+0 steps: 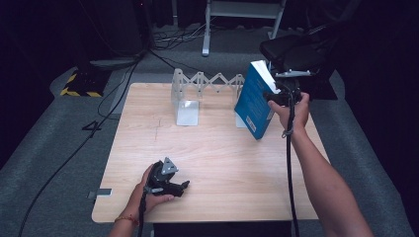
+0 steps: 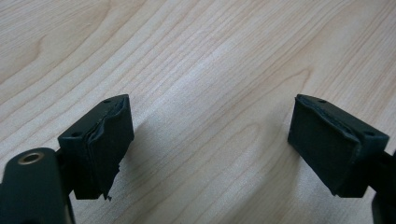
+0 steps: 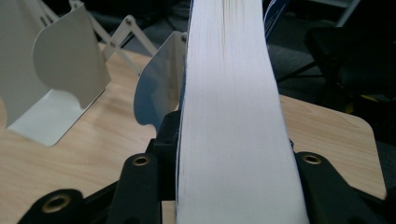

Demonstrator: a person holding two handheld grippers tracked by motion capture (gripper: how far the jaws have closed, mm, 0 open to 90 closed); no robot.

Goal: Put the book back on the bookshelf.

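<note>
The left claw (image 1: 184,186) lies low on the table (image 1: 217,148), its jaws spread wide over bare wood, nothing between them. Ahead of it stands the white folding book rack (image 1: 197,94); its right end is hidden behind the blue book (image 1: 254,98), and its slots hold nothing I can make out. The right claw (image 1: 272,97) grips that book across its white page edge, tilted, its lower corner at the table beside the rack.
</note>
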